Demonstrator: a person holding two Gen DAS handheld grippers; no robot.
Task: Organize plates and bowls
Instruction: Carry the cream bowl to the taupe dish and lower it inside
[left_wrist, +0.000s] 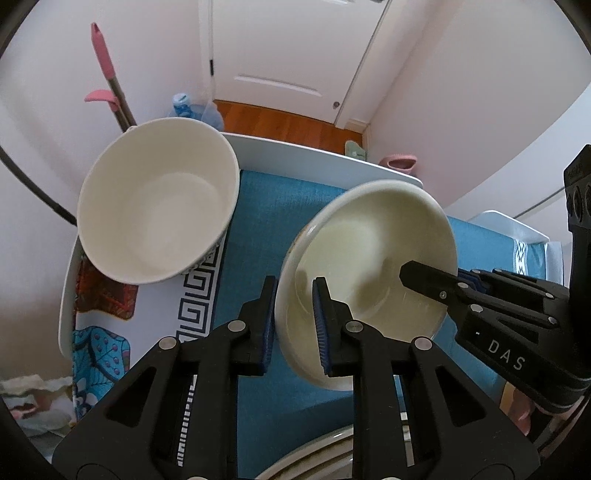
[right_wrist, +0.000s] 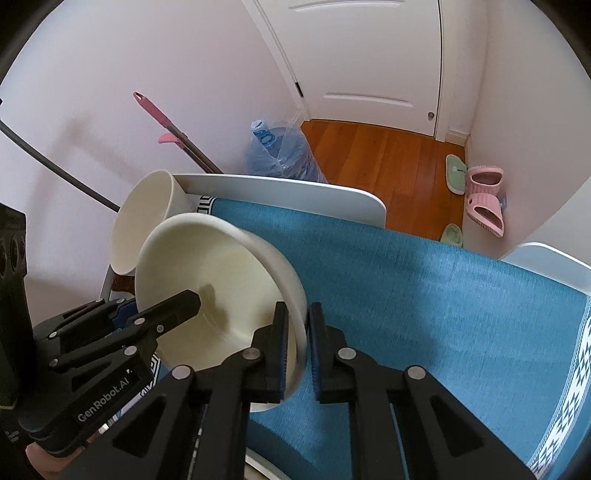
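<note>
A shallow cream bowl hangs tilted above the blue cloth, held from both sides. My left gripper is shut on its near left rim, one blue pad inside the bowl and one outside. My right gripper is shut on the opposite rim in the same way. From the right in the left wrist view, the right gripper's upper finger reaches into the bowl. A deep white bowl with a dark pattern on its outside stands at the table's far left corner, apart from both grippers.
A blue cloth covers the white table, whose far edge drops to a wood floor. A white plate rim shows at the bottom. Patterned cloths lie left. Mop, water bottle and slippers stand beyond.
</note>
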